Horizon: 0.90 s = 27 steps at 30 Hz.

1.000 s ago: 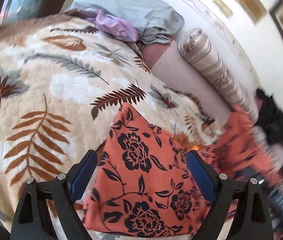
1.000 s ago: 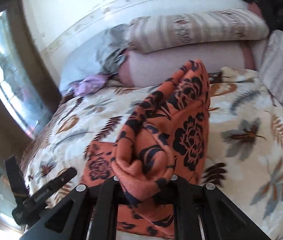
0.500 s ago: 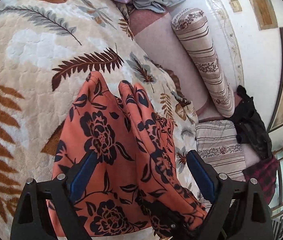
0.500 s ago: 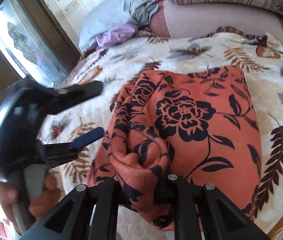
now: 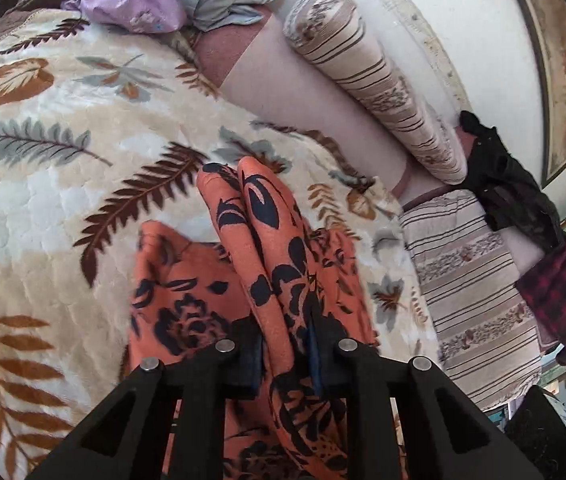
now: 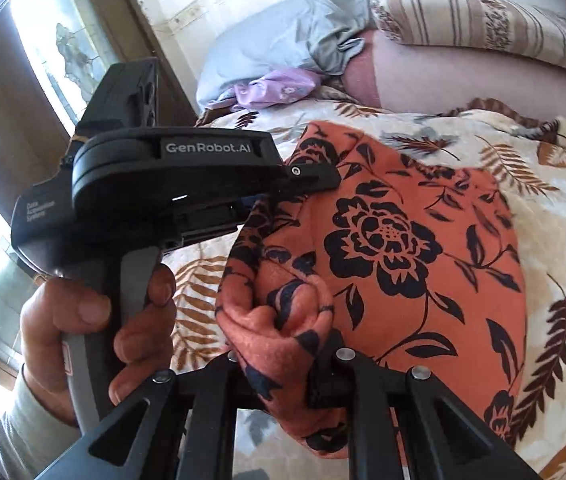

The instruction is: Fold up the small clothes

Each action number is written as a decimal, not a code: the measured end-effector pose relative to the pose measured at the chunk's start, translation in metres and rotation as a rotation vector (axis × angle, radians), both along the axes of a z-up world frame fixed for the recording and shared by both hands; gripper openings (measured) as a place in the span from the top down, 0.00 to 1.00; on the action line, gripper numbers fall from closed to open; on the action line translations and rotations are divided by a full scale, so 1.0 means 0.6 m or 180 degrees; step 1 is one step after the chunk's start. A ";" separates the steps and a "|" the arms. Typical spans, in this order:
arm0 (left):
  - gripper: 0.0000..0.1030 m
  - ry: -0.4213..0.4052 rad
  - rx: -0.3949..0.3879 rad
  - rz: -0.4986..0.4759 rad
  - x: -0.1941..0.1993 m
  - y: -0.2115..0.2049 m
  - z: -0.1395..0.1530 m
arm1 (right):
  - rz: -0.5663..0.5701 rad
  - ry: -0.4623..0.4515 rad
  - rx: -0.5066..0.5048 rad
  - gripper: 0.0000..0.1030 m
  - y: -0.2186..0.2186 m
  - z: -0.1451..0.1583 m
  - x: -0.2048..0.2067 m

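Note:
An orange garment with black flowers (image 6: 423, 248) lies on the leaf-patterned blanket (image 5: 43, 184). My left gripper (image 5: 285, 350) is shut on a raised fold of the garment (image 5: 263, 248) that stands up between its fingers. My right gripper (image 6: 283, 364) is shut on a bunched edge of the same garment (image 6: 283, 320) at its near left corner. In the right wrist view the left gripper (image 6: 315, 178) reaches in from the left, held in a hand (image 6: 83, 320), its tip at the garment's far left edge.
Striped bolster pillows (image 5: 383, 80) and a pink cushion line the far side. Grey and lilac clothes (image 5: 143, 4) lie piled at the head. A black garment (image 5: 511, 200) and a red plaid one (image 5: 555, 292) lie at the right. A window (image 6: 63, 60) is on the left.
My left gripper has closed from open onto a fold of the garment. My right gripper has kept its hold and the two grippers have come close together.

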<state>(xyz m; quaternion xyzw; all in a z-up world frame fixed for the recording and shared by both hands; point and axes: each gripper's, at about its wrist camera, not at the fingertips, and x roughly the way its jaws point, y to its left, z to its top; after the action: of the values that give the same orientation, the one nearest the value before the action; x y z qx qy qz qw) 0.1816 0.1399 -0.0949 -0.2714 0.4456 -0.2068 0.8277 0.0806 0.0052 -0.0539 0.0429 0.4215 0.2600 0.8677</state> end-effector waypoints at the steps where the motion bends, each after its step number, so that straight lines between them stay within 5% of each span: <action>1: 0.82 0.0218 0.0041 0.0019 0.013 0.012 -0.032 | 0.0035 0.0077 -0.0031 0.79 0.015 -0.019 0.004; 4: 0.80 0.0573 -0.0028 0.0162 0.023 0.051 -0.114 | 0.0148 0.0550 0.0040 0.67 0.047 -0.100 0.019; 6: 0.80 0.0549 -0.0129 0.0200 0.019 0.062 -0.105 | 0.0110 0.0413 0.0127 0.65 0.042 -0.105 0.004; 10: 0.76 0.0470 0.0129 0.0190 0.021 0.050 -0.101 | 0.0208 0.0515 0.0474 0.29 0.027 -0.097 -0.011; 13: 0.70 0.0556 0.0040 0.0290 0.022 0.068 -0.104 | 0.0209 0.0469 0.0414 0.29 0.024 -0.089 -0.035; 16: 0.64 0.0479 0.0414 0.0426 -0.006 0.070 -0.080 | 0.0123 0.0488 0.0597 0.28 -0.020 -0.082 -0.061; 19: 0.68 0.0288 0.0748 0.0506 -0.050 0.066 -0.033 | -0.0065 0.0550 0.0763 0.28 -0.092 -0.085 -0.093; 22: 0.68 -0.0032 0.0661 0.0362 -0.108 0.046 0.018 | -0.0334 0.0587 0.0872 0.28 -0.164 -0.091 -0.137; 24: 0.67 -0.0184 0.0846 0.0182 -0.140 0.012 0.030 | -0.0550 0.0632 0.0994 0.27 -0.217 -0.098 -0.151; 27: 0.66 0.0357 0.1386 0.0117 -0.139 -0.016 -0.043 | -0.0826 0.0697 0.1143 0.27 -0.278 -0.101 -0.159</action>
<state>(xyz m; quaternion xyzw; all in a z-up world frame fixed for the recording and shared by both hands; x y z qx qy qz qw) 0.0980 0.1305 -0.1207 -0.1056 0.5200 -0.0752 0.8443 -0.0145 -0.1616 -0.1144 0.2780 0.4509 0.2109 0.8215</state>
